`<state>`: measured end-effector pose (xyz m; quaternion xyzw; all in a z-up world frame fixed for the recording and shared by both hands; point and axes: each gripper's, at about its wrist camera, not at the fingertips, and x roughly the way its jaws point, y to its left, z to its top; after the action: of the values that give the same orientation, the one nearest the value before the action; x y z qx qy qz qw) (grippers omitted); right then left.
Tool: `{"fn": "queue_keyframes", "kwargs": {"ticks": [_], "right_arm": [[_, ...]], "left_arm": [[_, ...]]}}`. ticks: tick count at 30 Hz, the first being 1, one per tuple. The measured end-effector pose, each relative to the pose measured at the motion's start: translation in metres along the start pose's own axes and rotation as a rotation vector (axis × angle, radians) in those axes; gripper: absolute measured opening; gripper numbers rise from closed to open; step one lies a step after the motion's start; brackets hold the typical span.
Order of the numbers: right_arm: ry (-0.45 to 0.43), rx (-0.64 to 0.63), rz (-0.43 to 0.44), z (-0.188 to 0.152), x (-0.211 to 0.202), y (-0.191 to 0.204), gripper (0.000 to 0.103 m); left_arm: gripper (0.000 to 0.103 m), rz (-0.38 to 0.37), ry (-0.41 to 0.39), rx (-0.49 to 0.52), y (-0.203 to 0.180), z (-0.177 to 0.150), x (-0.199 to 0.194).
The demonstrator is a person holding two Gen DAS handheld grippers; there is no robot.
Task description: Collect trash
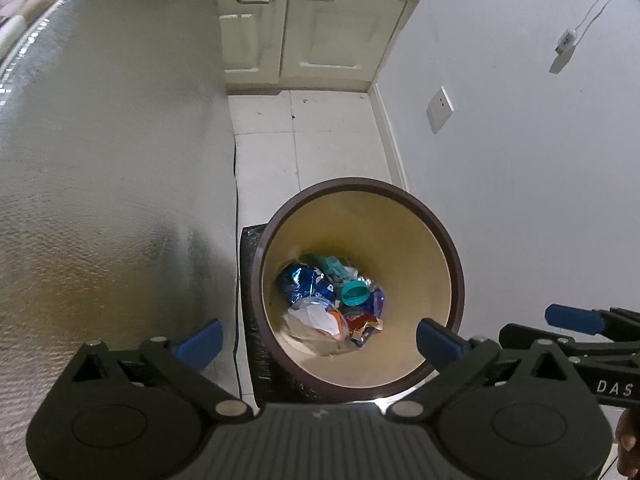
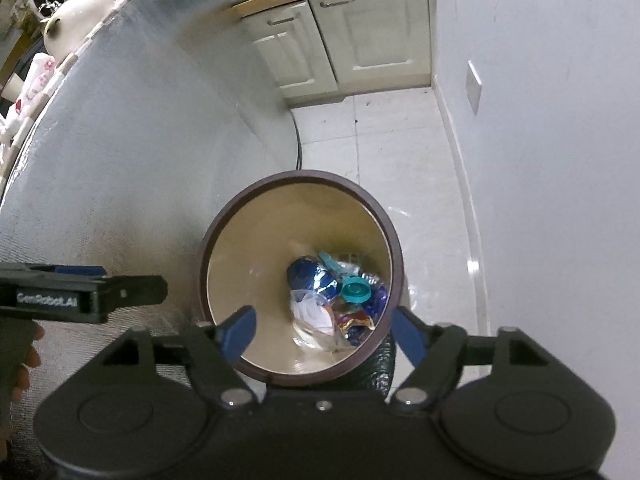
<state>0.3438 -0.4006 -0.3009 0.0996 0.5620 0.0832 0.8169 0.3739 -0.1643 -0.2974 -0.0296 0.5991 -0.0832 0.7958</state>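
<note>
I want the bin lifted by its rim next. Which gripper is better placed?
Probably the right gripper: its open, empty jaws straddle the bin's near rim. The left gripper, also open, spans wider.

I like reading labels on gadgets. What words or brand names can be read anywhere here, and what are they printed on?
"DAS": on the side of the right claw, cut off at the picture's edge.
"GenRobot.AI": on the side of the left claw.
Print on the blue wrappers in the trash bin: too crumpled to read.
</note>
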Motion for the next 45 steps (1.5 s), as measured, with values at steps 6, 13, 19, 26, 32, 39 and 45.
{"fn": "queue_keyframes", "kwargs": {"ticks": [6, 13, 19, 26, 32, 39, 45], "right_arm": [[-0.009, -0.025, -0.038, 0.002, -0.015, 0.005, 0.088], [-0.028, -0.018, -0.072, 0.002, -0.032, 0.006, 0.102], [-0.046, -0.020, -0.094, 0.000, -0.047, 0.008, 0.103], [-0.072, -0.018, -0.118, -0.007, -0.067, 0.013, 0.103], [-0.088, -0.008, -0.140, -0.016, -0.085, 0.015, 0.103], [-0.103, -0.013, -0.145, -0.029, -0.110, 0.026, 0.103], [-0.155, -0.035, -0.132, -0.028, -0.138, 0.045, 0.103]], "left_arm": [[0.103, 0.008, -0.012, -0.014, 0.003, -0.004, -0.017], [0.103, 0.010, -0.041, -0.011, 0.004, -0.010, -0.040], [0.103, 0.010, -0.061, -0.009, 0.003, -0.015, -0.055], [0.103, 0.009, -0.078, 0.003, 0.002, -0.027, -0.072], [0.103, 0.005, -0.106, 0.000, 0.004, -0.039, -0.089], [0.103, 0.002, -0.161, -0.014, 0.011, -0.055, -0.125], [0.103, 0.000, -0.234, -0.023, 0.020, -0.062, -0.163]]}}
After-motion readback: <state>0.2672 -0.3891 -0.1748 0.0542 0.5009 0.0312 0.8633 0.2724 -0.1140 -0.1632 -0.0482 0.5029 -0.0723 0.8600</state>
